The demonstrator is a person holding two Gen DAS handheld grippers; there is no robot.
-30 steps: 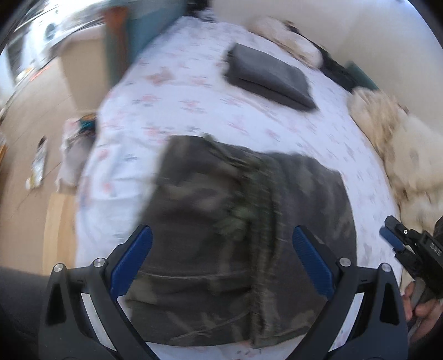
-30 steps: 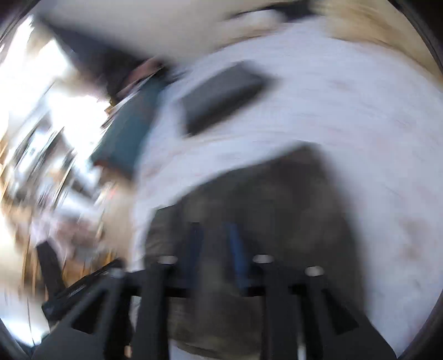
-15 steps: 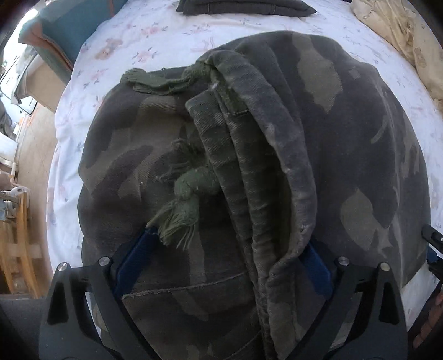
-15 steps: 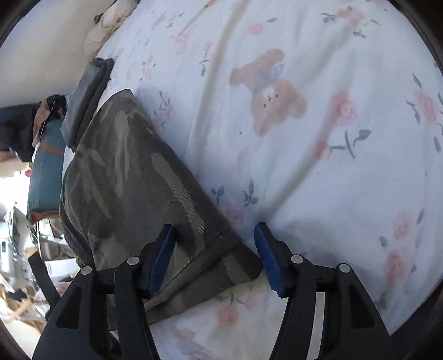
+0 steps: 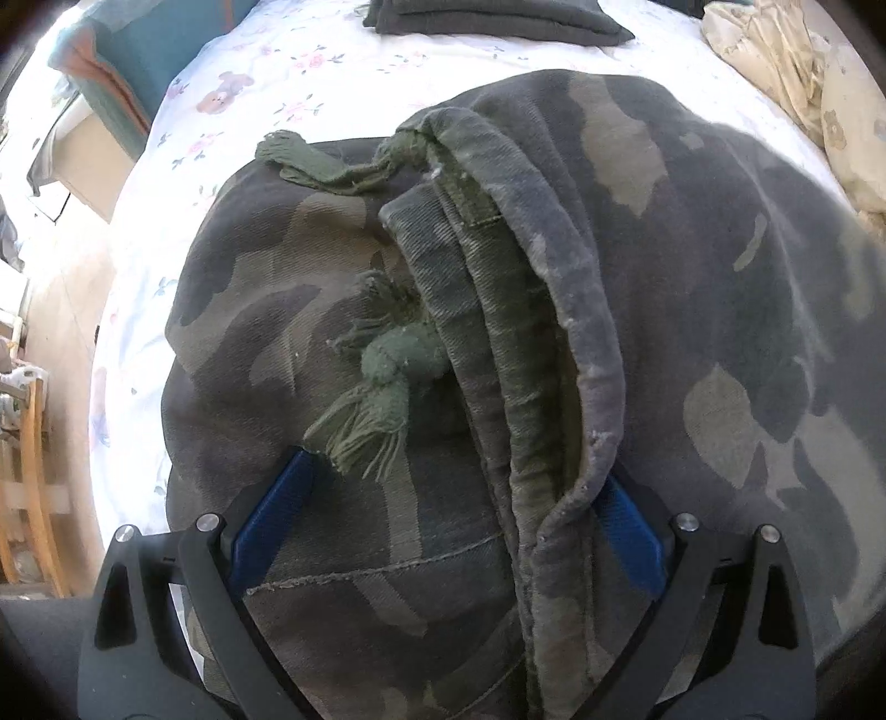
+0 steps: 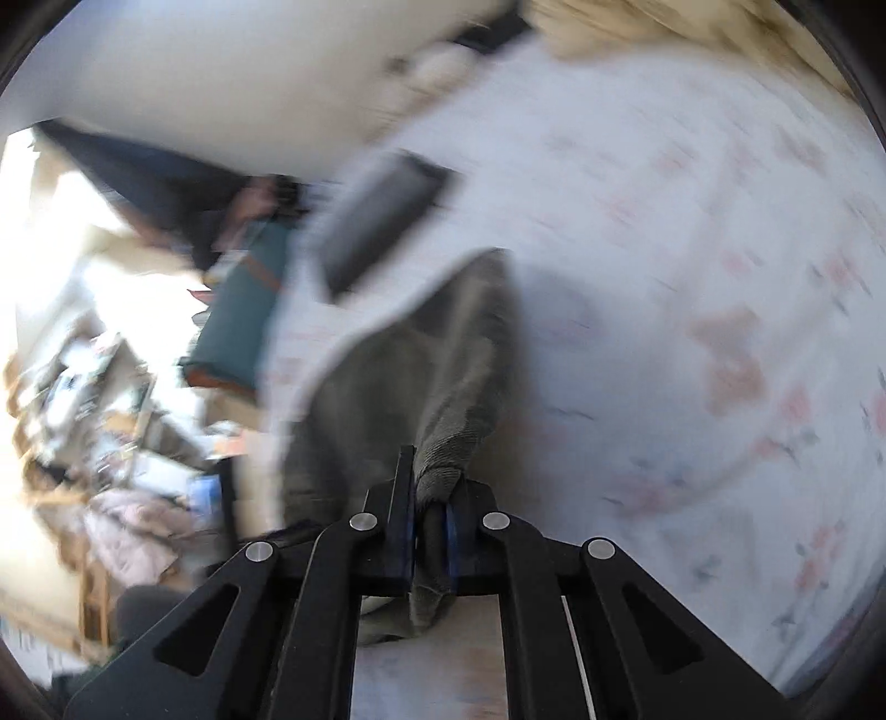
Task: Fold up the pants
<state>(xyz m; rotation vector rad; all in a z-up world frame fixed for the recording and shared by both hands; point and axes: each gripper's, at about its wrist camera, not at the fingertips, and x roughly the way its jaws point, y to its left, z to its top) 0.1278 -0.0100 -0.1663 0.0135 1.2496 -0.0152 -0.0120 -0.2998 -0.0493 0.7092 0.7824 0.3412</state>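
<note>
The camouflage pants (image 5: 637, 310) lie folded on the flowered bed sheet (image 5: 310, 83), with the waistband and a green drawstring knot (image 5: 387, 371) facing me. My left gripper (image 5: 448, 498) is open, its blue pads (image 5: 271, 515) pressed down onto the cloth on either side of the waistband fold. In the blurred right wrist view my right gripper (image 6: 429, 526) is shut on an edge of the pants (image 6: 459, 376) and holds it lifted above the sheet (image 6: 692, 277).
A folded dark grey garment (image 5: 498, 22) lies further up the bed and also shows in the right wrist view (image 6: 382, 216). A cream blanket (image 5: 803, 83) lies at the right. A teal cushion (image 5: 127, 61) and floor clutter (image 6: 111, 443) are off the bed's left side.
My right gripper has closed on the pants edge it straddled and lifted it, swinging fast. My left gripper stays pressed on the waistband, barely moved.
</note>
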